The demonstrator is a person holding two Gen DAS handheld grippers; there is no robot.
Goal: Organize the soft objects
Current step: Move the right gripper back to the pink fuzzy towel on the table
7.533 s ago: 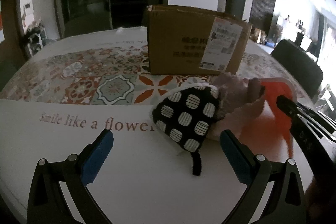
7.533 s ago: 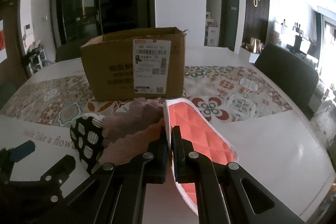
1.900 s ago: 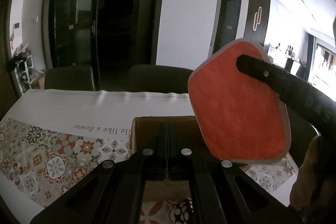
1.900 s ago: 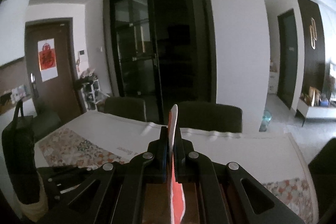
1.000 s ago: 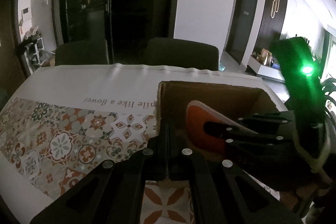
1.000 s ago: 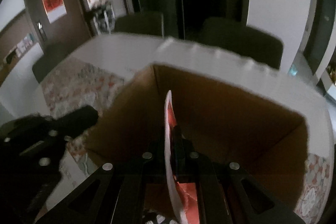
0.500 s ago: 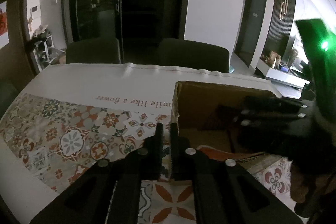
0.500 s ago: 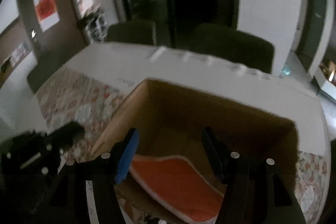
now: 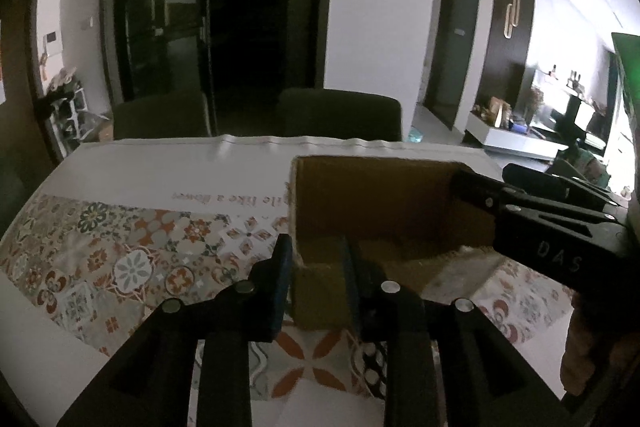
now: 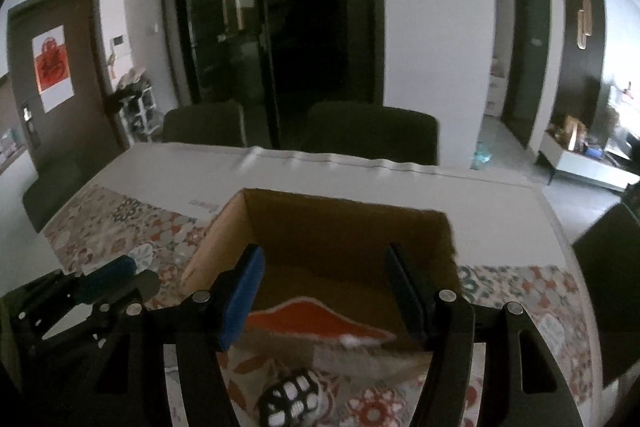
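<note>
An open cardboard box (image 10: 344, 227) stands on the patterned tablecloth; it also shows in the left wrist view (image 9: 384, 203). The orange quilted pad (image 10: 316, 323) lies inside the box. My right gripper (image 10: 324, 291) is open and empty, held above the box's near edge. My left gripper (image 9: 316, 275) is partly open and empty, its fingers level with the box's near left corner. The black pouch with white dots (image 10: 292, 401) lies on the table in front of the box. The right gripper's black body (image 9: 552, 223) shows at the right of the left wrist view.
Dark chairs (image 10: 372, 135) stand at the table's far side. The white tablecloth border (image 9: 180, 163) runs behind the box. A patterned tile print (image 9: 120, 251) covers the table to the left. The left gripper (image 10: 92, 287) shows at lower left of the right wrist view.
My right gripper opened and let go of the orange pad, which now lies in the box, then rose. My left gripper opened a little.
</note>
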